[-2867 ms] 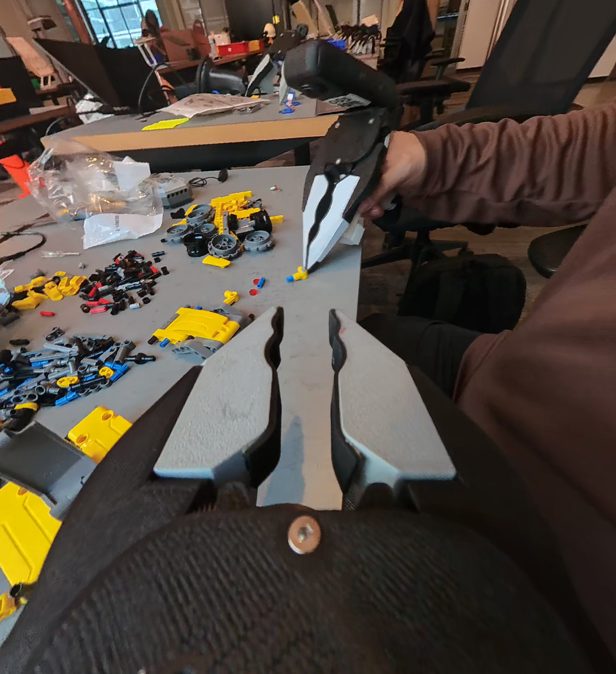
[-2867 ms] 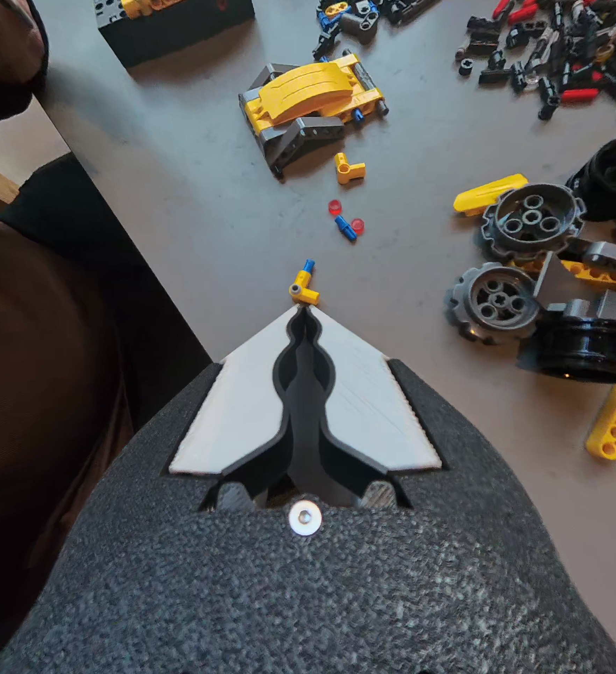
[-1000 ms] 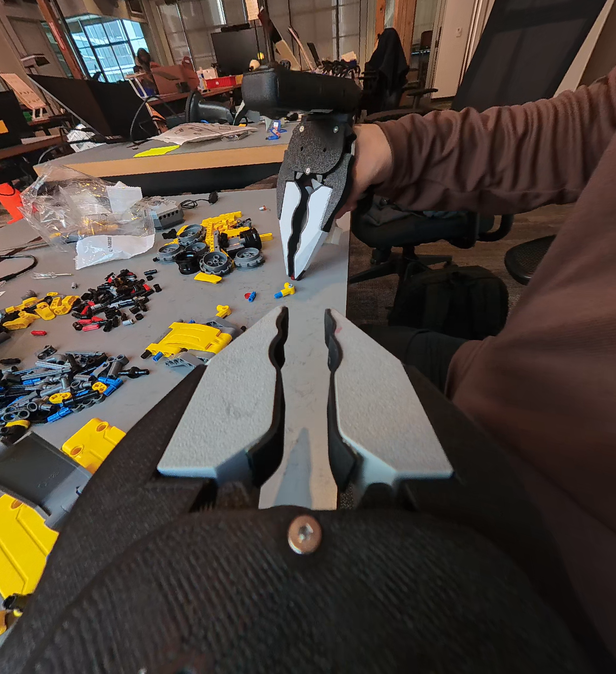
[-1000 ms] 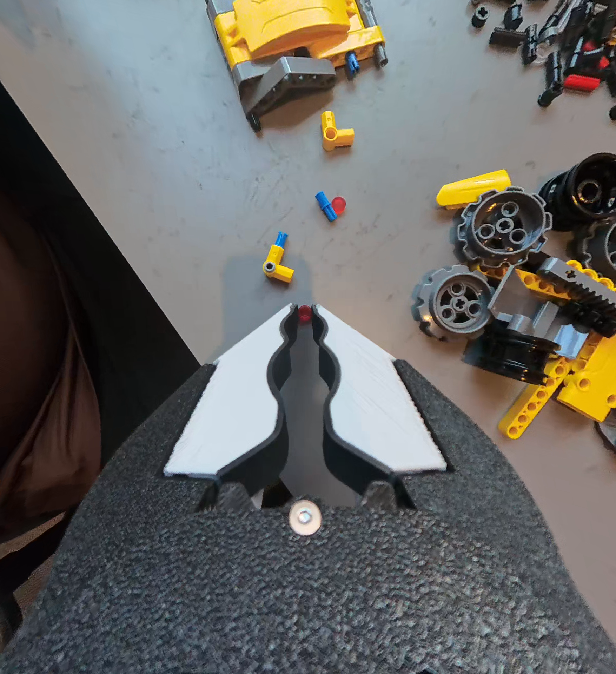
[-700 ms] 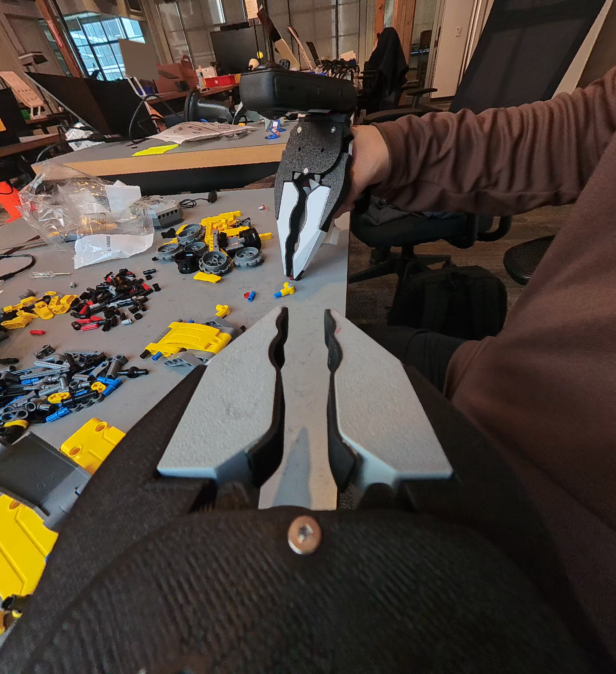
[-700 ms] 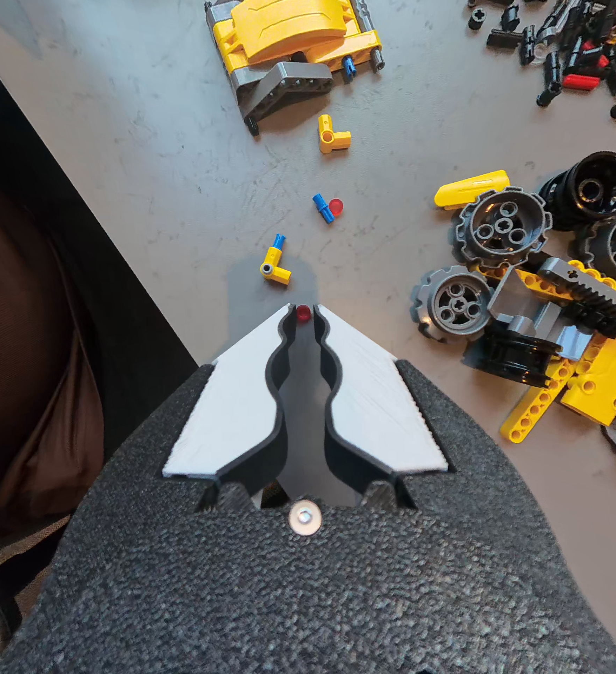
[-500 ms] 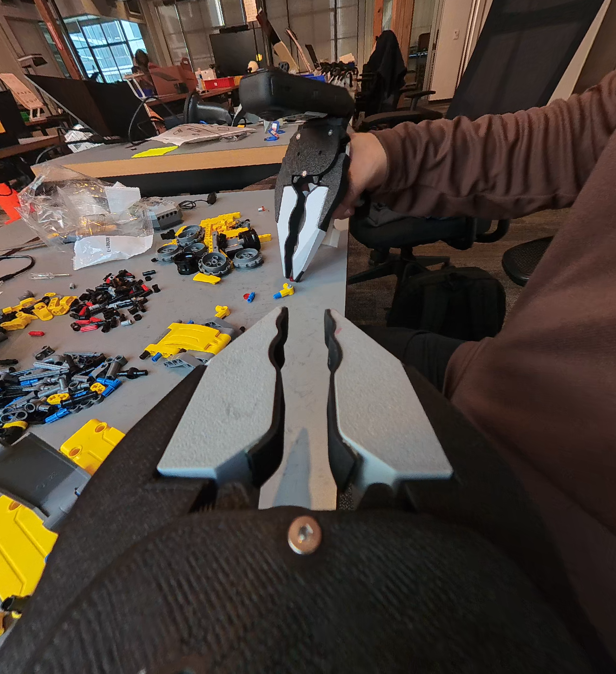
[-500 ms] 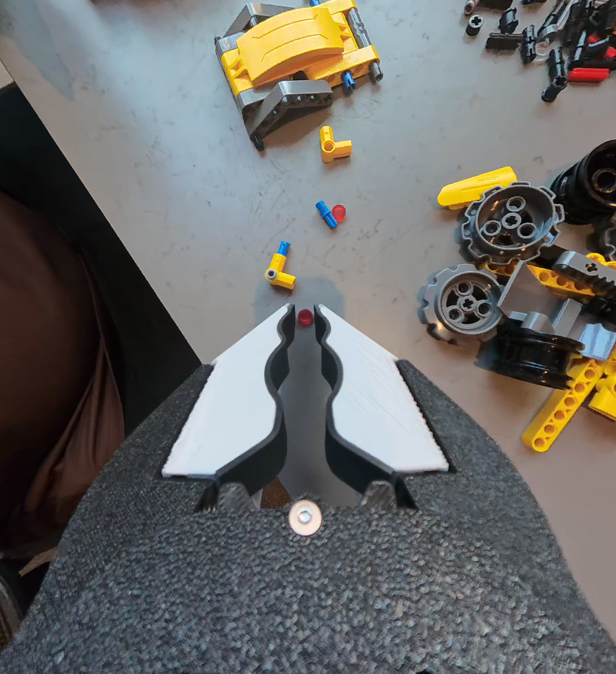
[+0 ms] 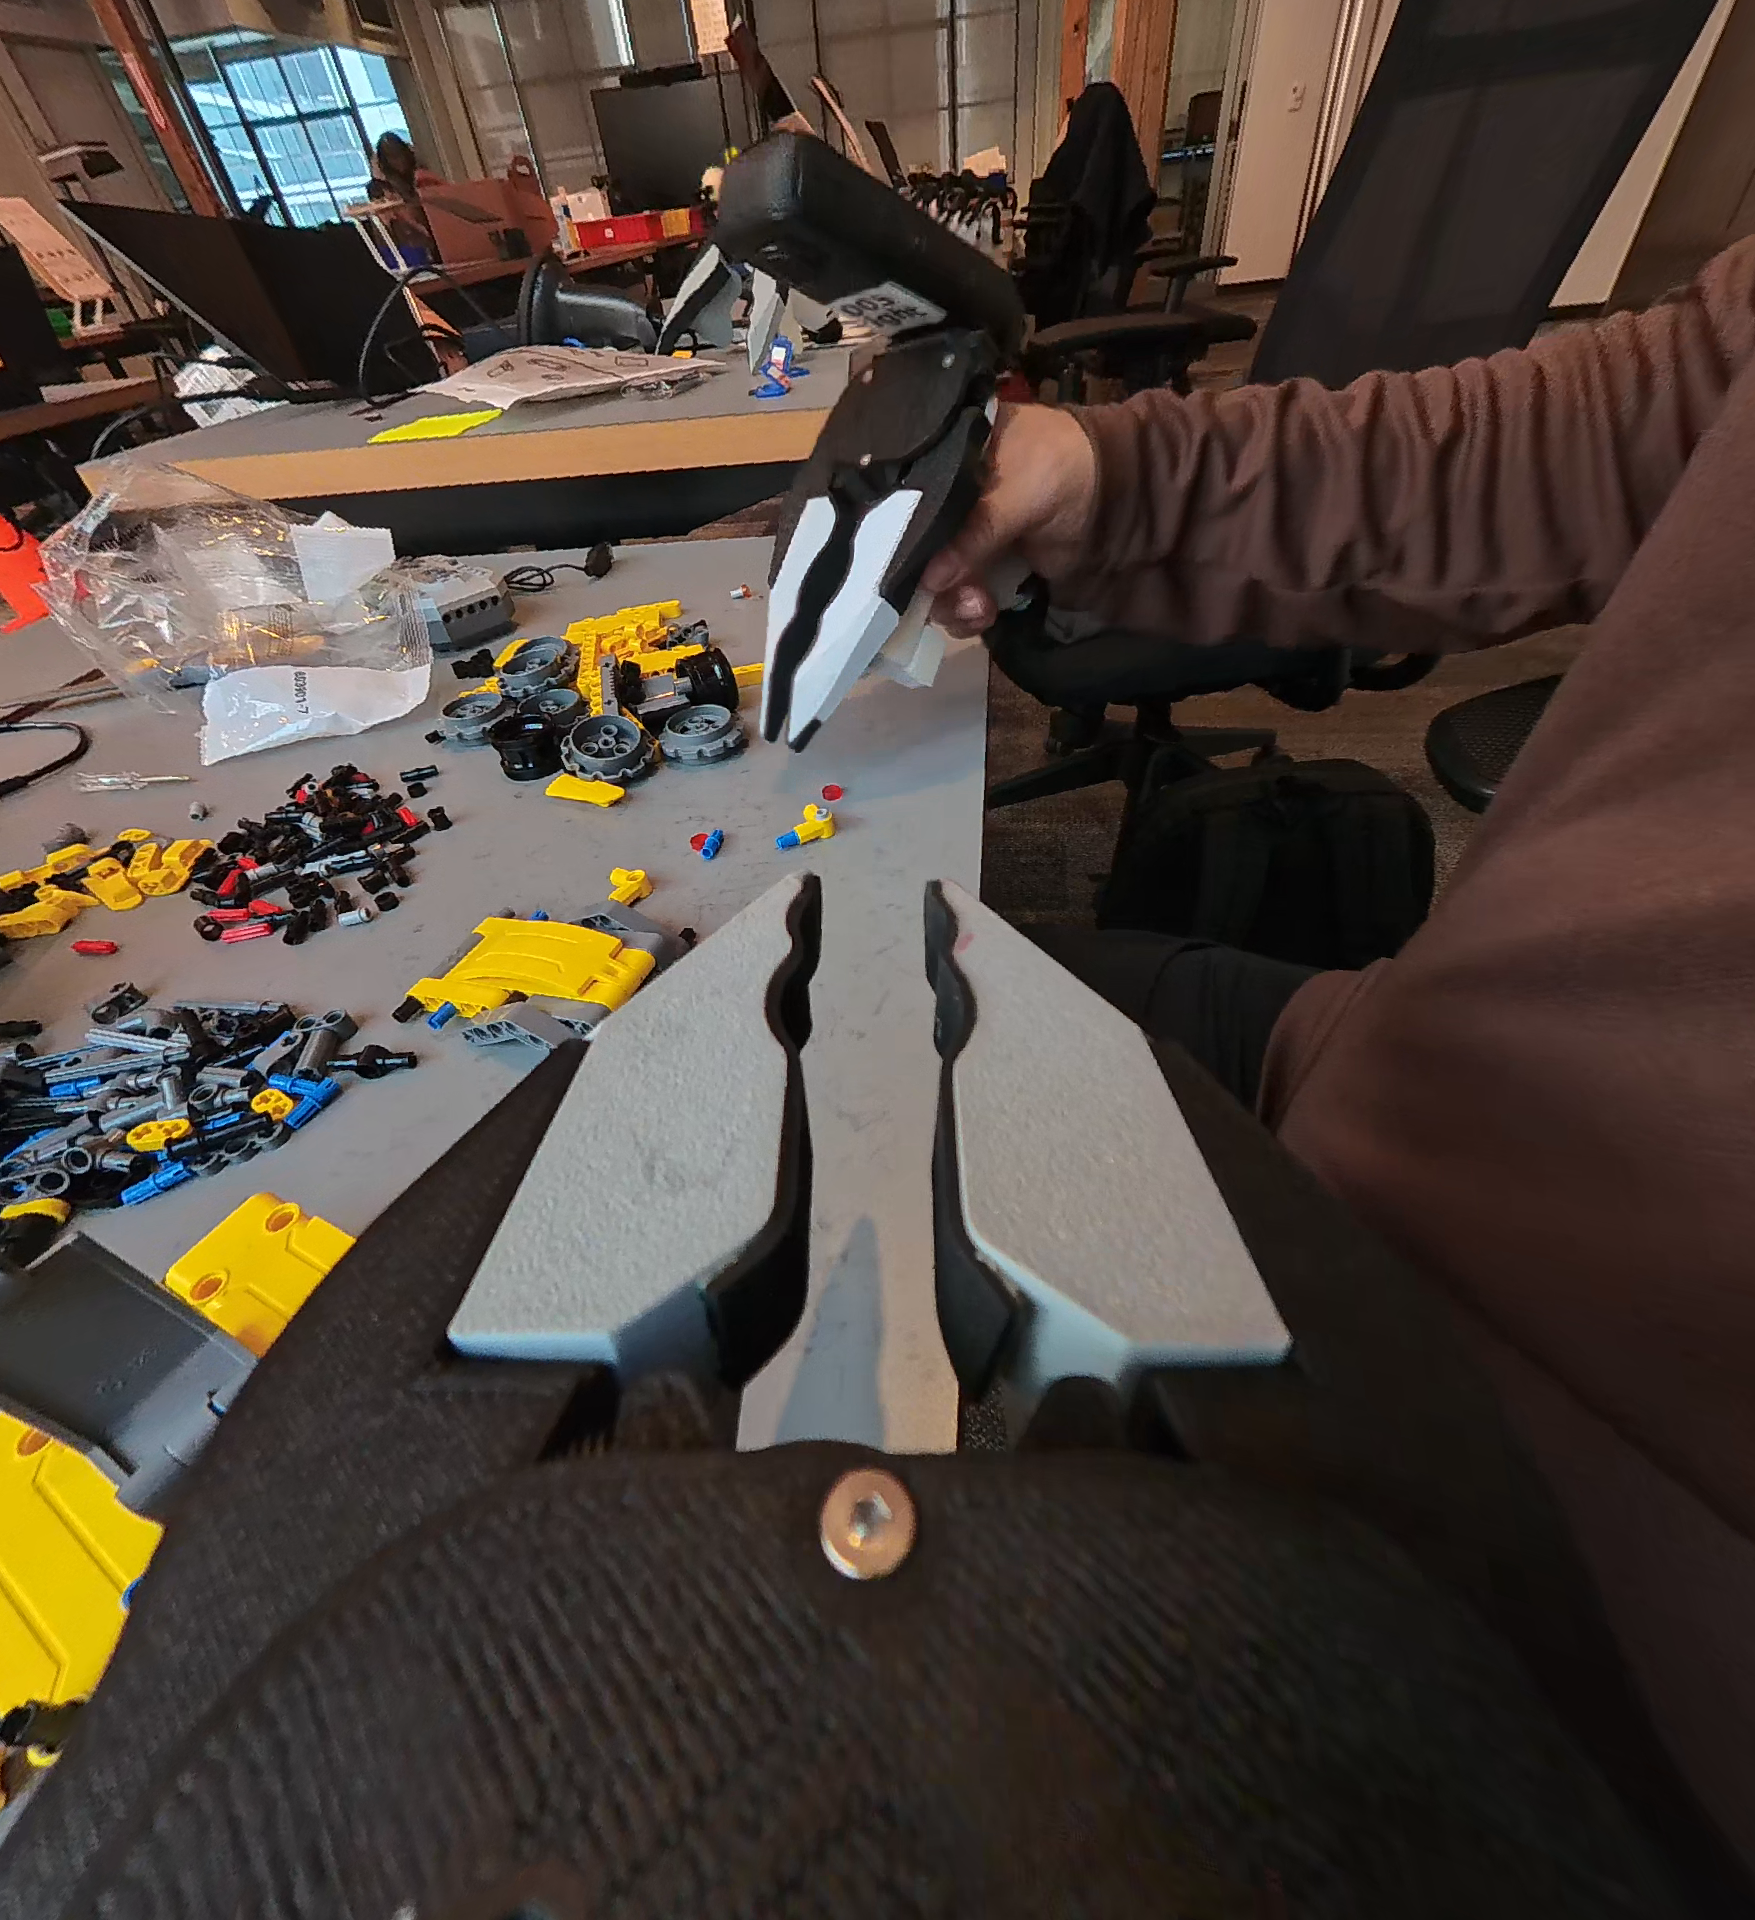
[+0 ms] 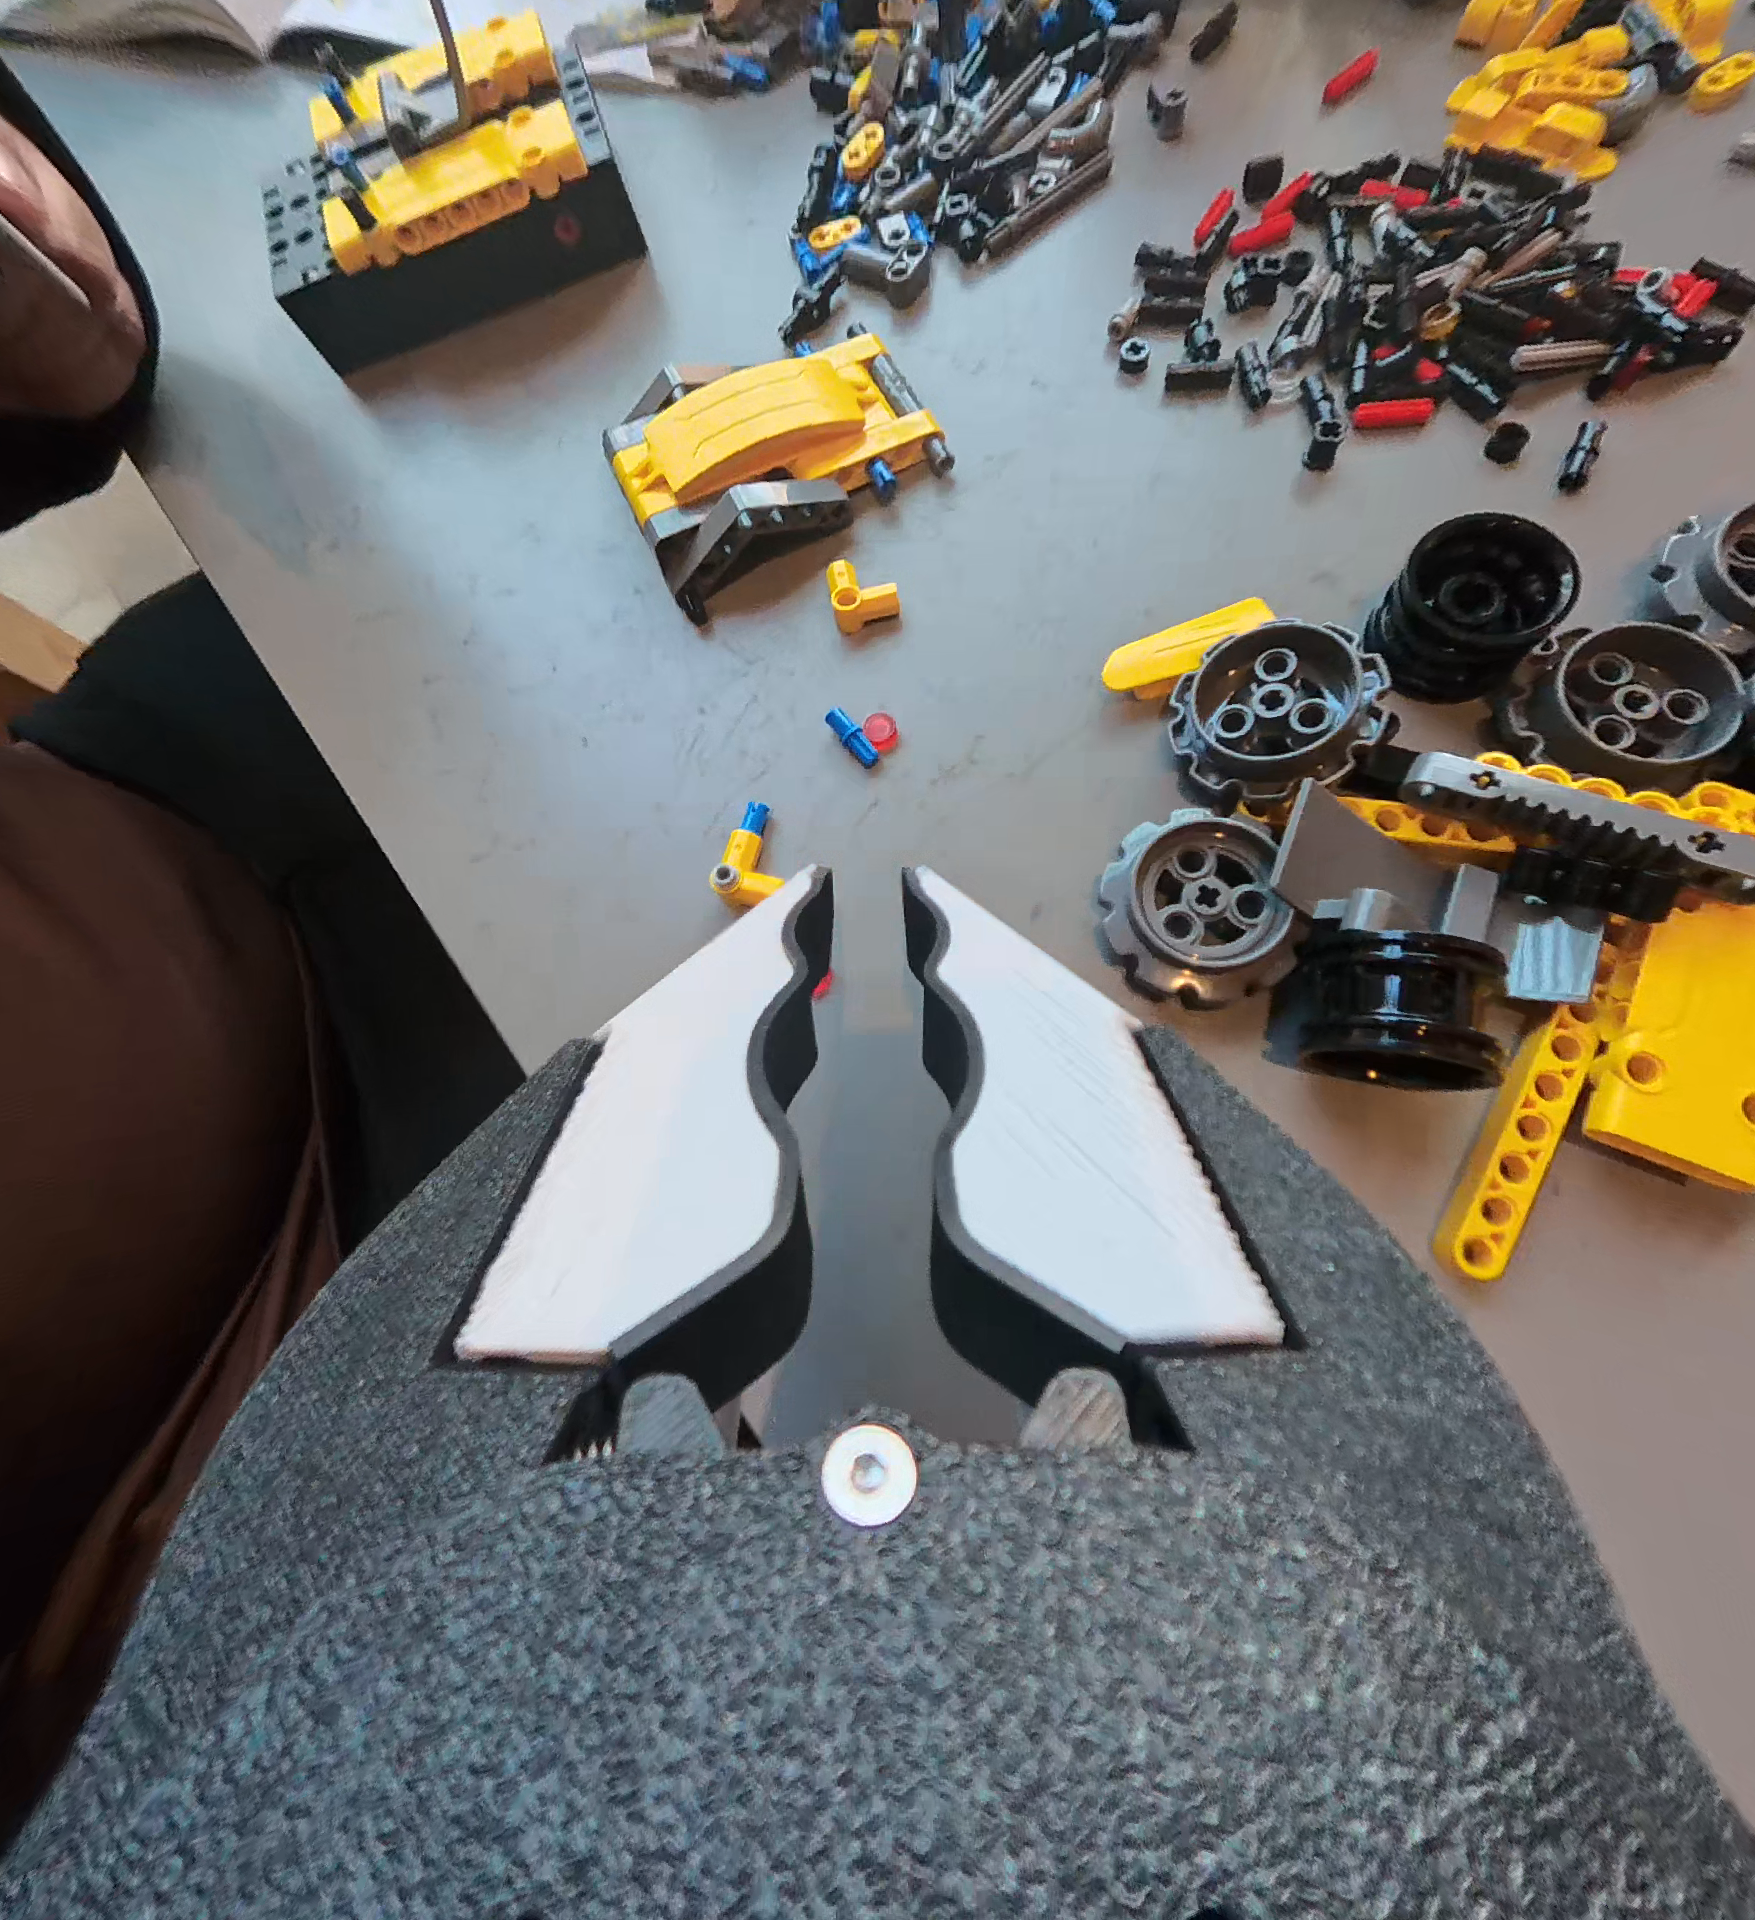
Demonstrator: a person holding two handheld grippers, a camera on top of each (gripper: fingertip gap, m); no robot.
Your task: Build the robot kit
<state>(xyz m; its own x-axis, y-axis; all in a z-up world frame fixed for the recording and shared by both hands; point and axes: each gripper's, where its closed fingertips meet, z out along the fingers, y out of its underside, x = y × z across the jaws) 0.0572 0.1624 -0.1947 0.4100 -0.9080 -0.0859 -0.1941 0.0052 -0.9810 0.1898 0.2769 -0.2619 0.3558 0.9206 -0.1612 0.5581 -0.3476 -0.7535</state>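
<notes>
My right gripper [image 10: 865, 883] is open and empty, raised above the grey table [image 10: 457, 644]. A small red round stud [image 10: 823, 983] lies on the table under it, mostly hidden by the left finger. The stud shows fully in the left wrist view [image 9: 832, 792], just below the right gripper [image 9: 785, 740]. A yellow connector with a blue pin [image 10: 743, 862] lies just left of the fingertips. My left gripper [image 9: 871, 894] is open and empty, low over the table's near edge.
A blue pin with another red stud [image 10: 862, 732], a yellow elbow piece [image 10: 860, 608] and a yellow-and-grey assembly [image 10: 774, 447] lie ahead. Grey and black wheels [image 10: 1268, 707] and yellow beams sit right. Piles of small parts [image 10: 1424, 281] and a black-and-yellow block [image 10: 457, 208] lie farther off. The table edge runs left. The left gripper's tips are roughly 20 cm from the right gripper's. From the right gripper's tips to the yellow elbow piece [image 10: 860, 608] is close to 8 cm.
My right gripper held the red stud at the table, then opened, left it there and lifted up and back. The left gripper has hardly moved.
</notes>
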